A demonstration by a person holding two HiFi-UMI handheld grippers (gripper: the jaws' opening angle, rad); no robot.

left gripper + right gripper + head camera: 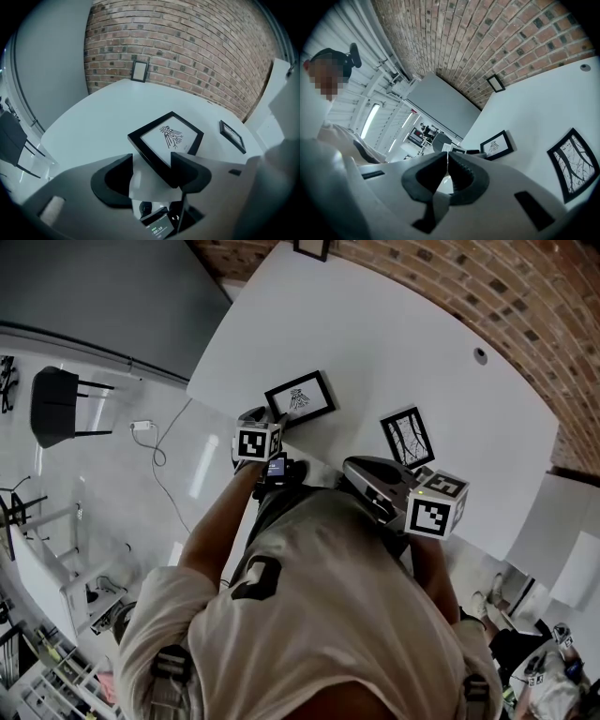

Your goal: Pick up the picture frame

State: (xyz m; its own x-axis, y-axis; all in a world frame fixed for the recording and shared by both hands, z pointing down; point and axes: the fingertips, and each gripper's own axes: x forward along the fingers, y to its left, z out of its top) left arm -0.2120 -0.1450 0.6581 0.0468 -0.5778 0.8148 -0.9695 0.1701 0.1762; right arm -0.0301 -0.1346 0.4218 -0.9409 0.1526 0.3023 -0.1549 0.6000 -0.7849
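Left gripper view: the black rectangular picture frame (pixel 168 137) is seen lying flat near the white table's (pixel 93 117) near edge. Its nearest corner is set between the parted jaws of the left gripper (pixel 152 159), unclamped. The right gripper (pixel 448 159) is held closed, empty.

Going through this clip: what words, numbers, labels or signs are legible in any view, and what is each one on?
"00:10": on the small display low in the left gripper view, faint.
Fine print beside the bird drawing in the picture frame: too small to read.
Dark mark on the person's shirt: not legible as text.
Marker cubes: square patterns only, no words.
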